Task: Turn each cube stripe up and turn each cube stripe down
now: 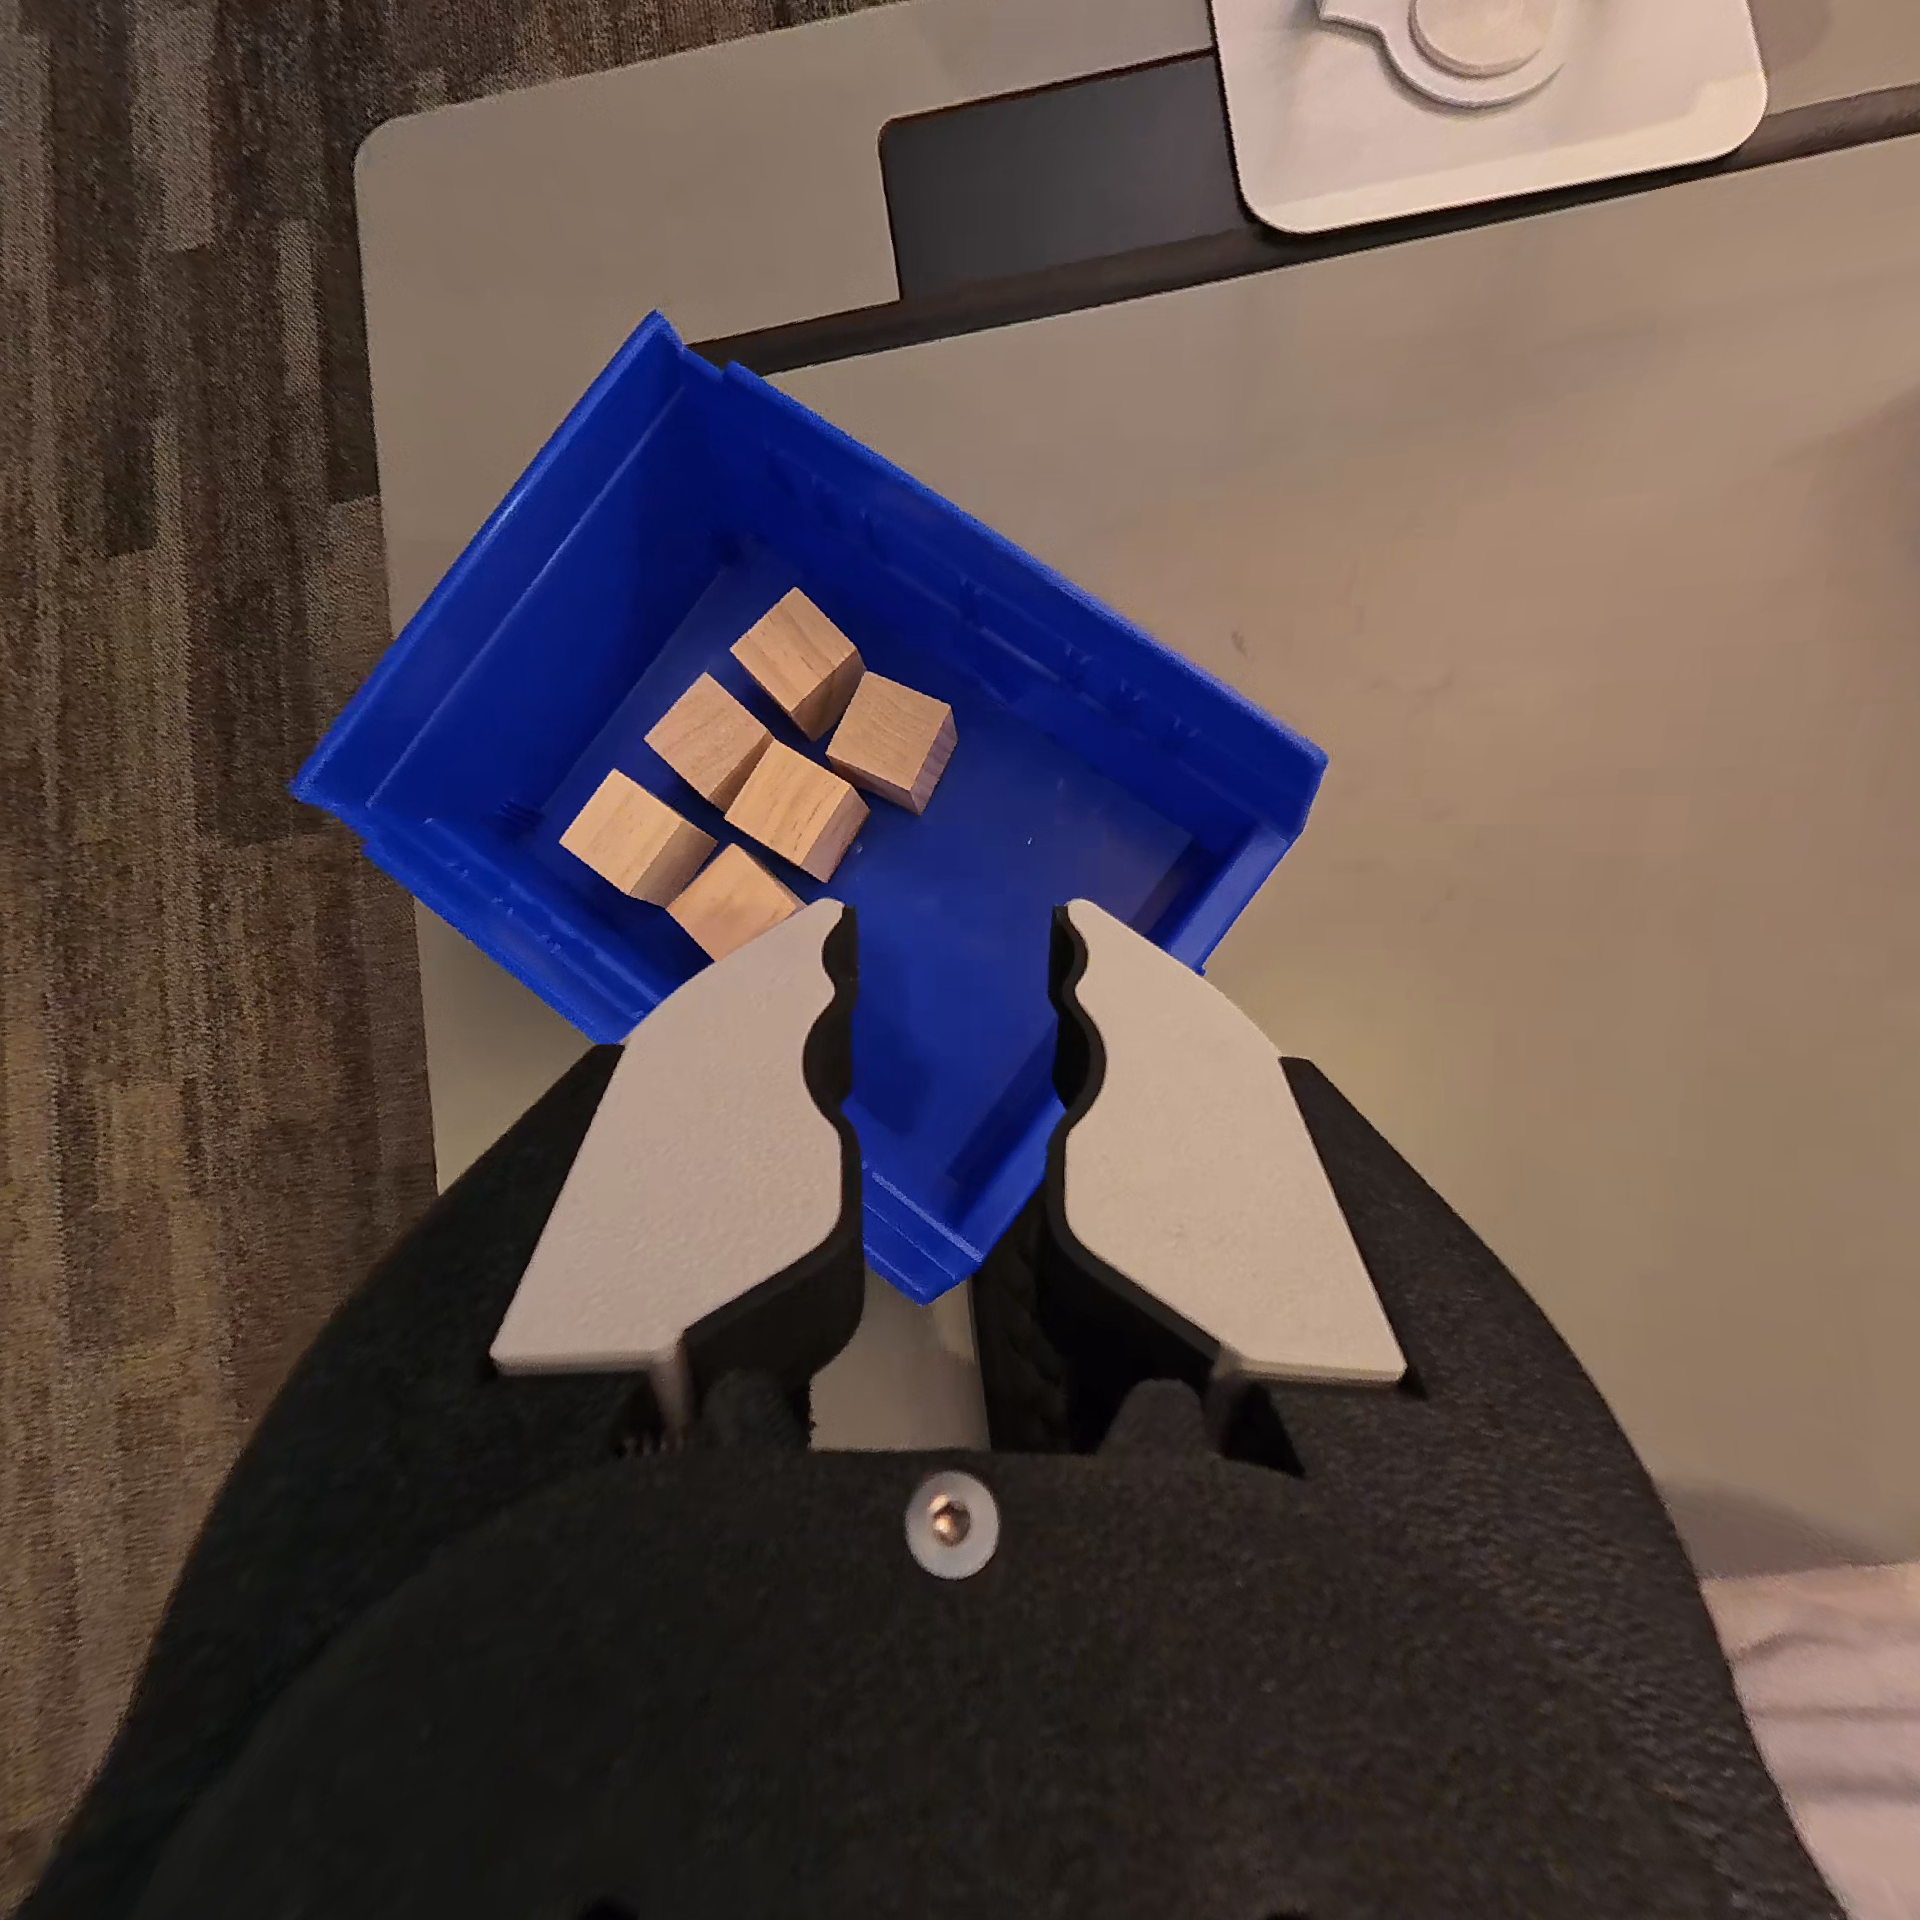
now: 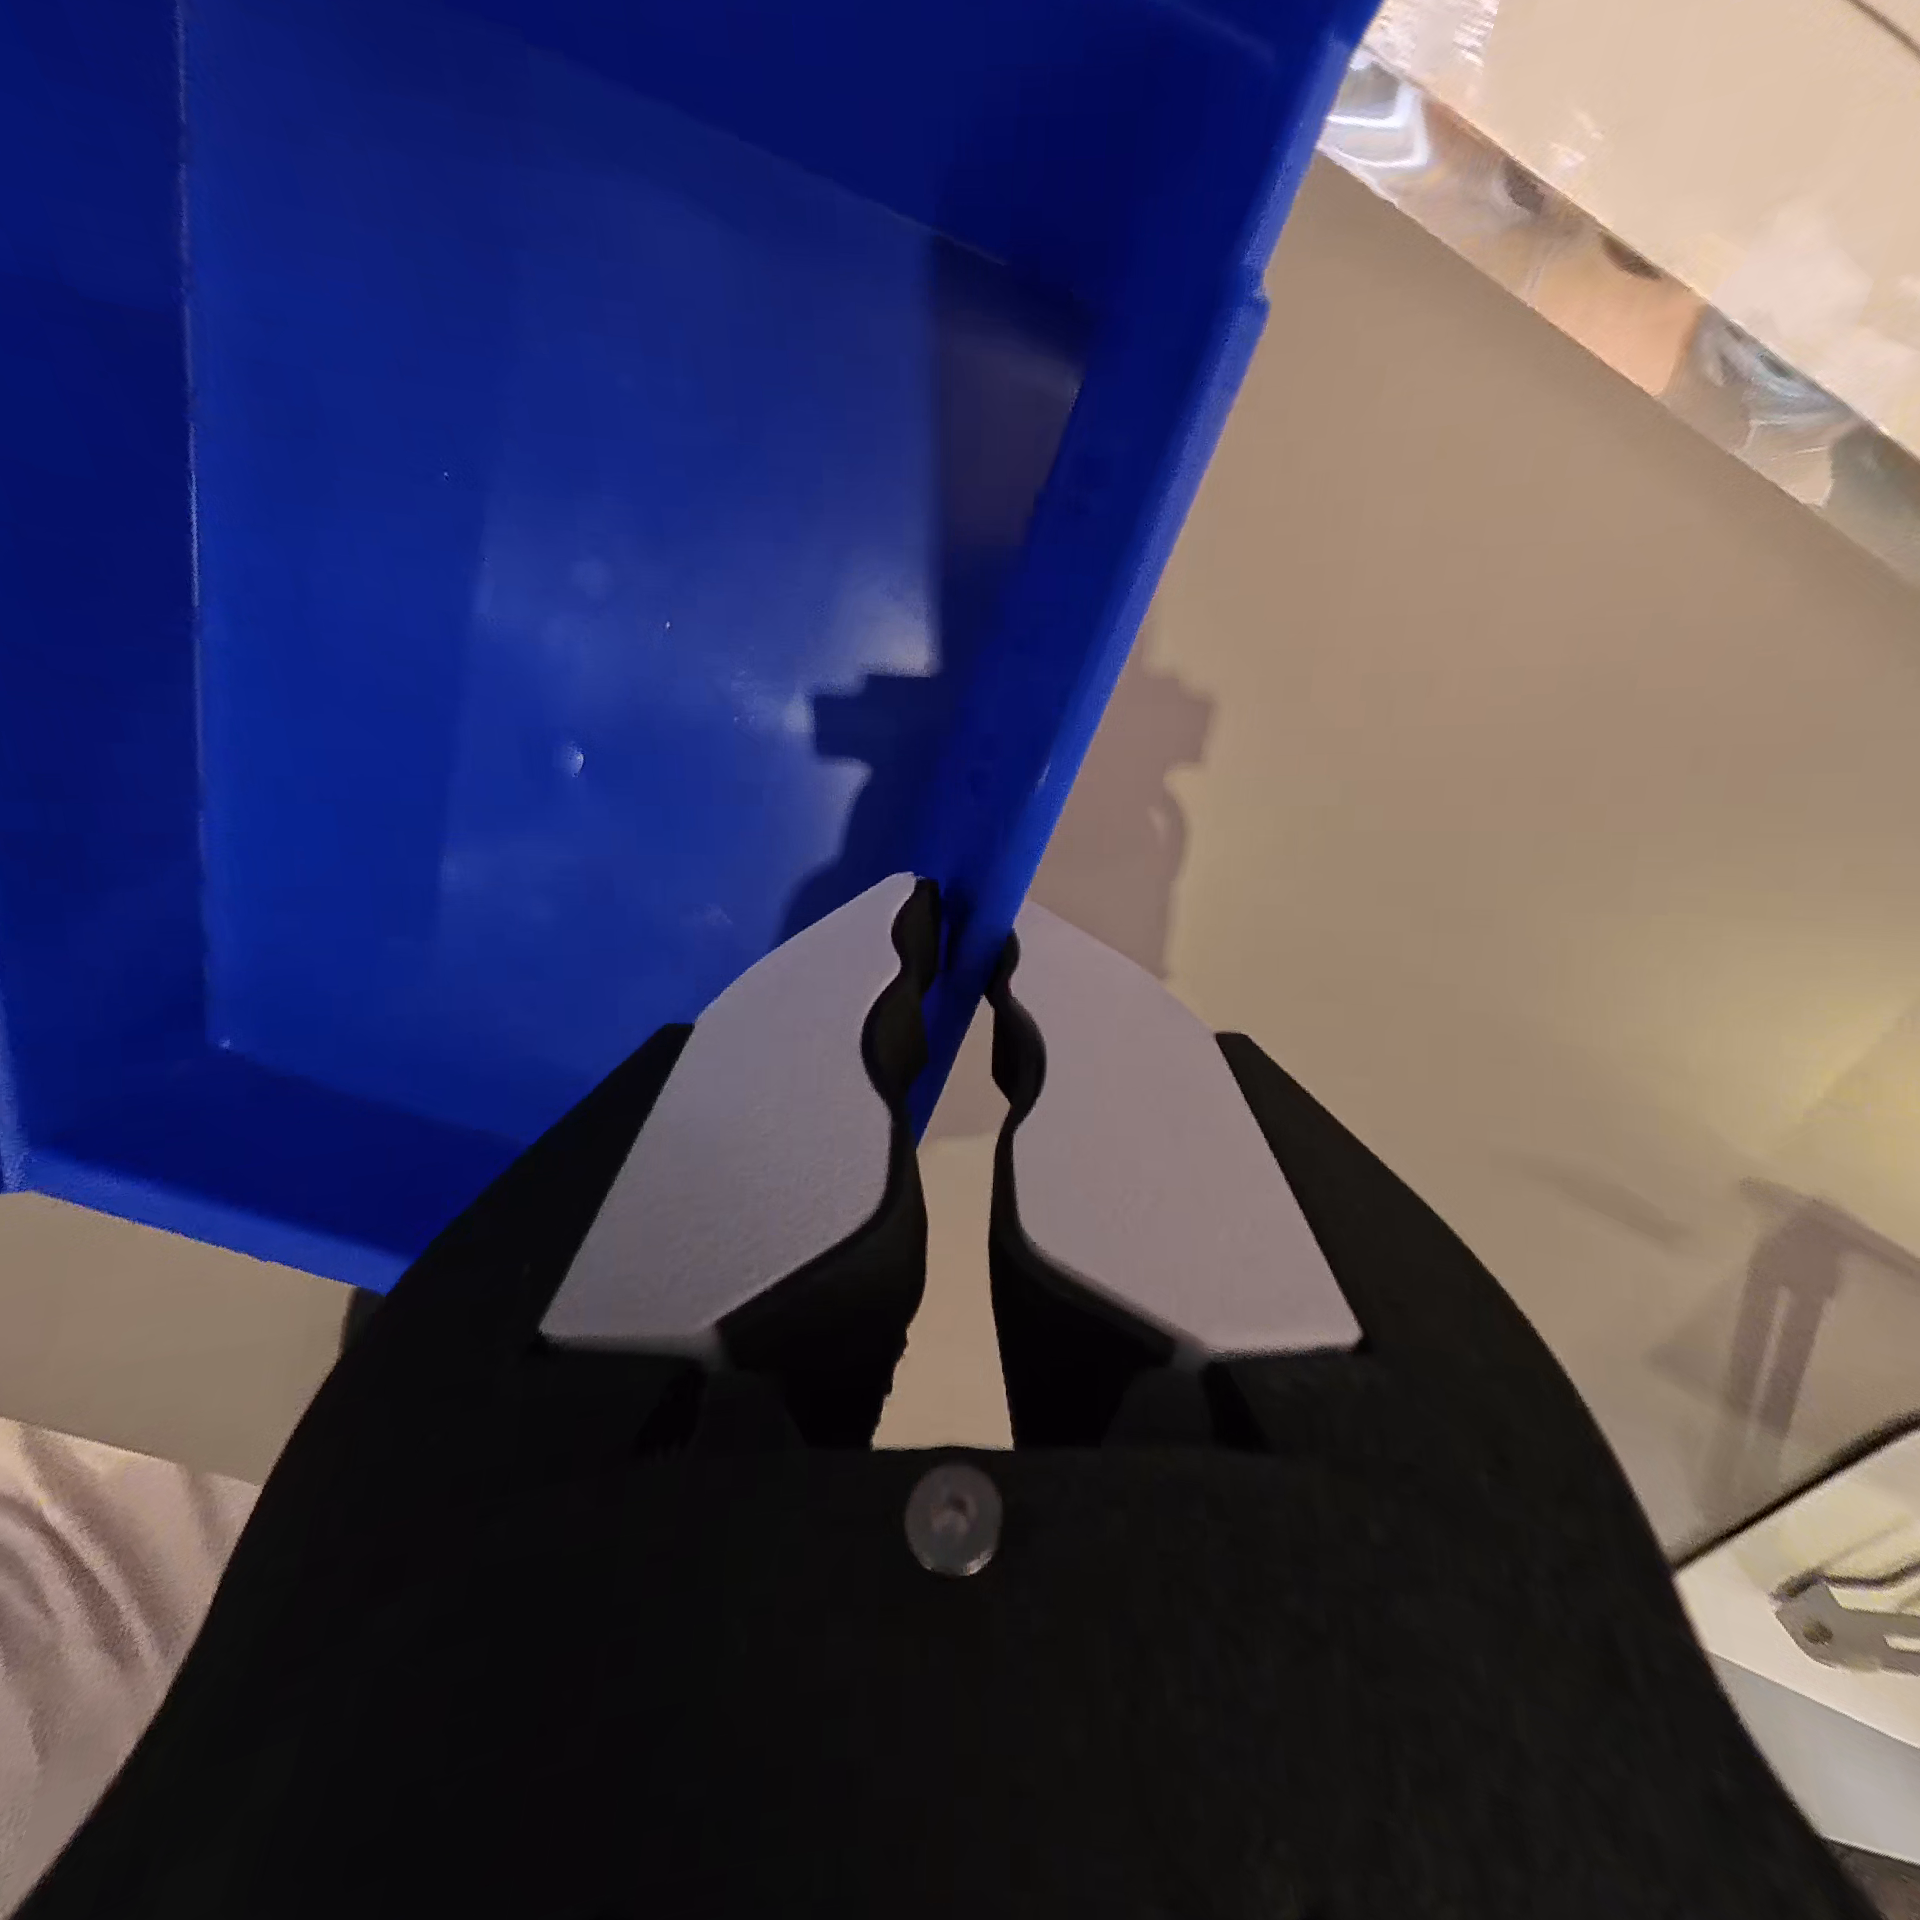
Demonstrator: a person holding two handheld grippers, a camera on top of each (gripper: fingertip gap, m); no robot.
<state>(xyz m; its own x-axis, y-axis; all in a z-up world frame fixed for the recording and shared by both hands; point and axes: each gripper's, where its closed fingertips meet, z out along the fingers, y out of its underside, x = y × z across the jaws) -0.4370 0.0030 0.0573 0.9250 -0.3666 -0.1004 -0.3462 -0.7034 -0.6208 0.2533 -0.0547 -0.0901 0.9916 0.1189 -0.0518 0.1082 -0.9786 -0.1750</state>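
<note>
A blue bin (image 1: 499,644) lies at an angle on the grey table (image 1: 1507,644) and holds several plain wooden cubes (image 1: 795,805) bunched at its left end. No stripe shows on any visible cube face. My left gripper (image 1: 951,914) is open and empty, hovering over the bin's near corner, with its left finger just over the nearest cube. In the right wrist view, my right gripper (image 2: 961,920) is shut on the side wall of a blue bin (image 2: 520,520). No cubes show in the part of it I see. I cannot tell whether it is the same bin.
A white plate-like fixture (image 1: 1486,94) sits at the table's far edge beside a dark recess (image 1: 1039,177). Carpet floor (image 1: 156,623) lies left of the table edge. In the right wrist view a white box (image 2: 1818,1662) is at lower right and pale cloth (image 2: 83,1558) at lower left.
</note>
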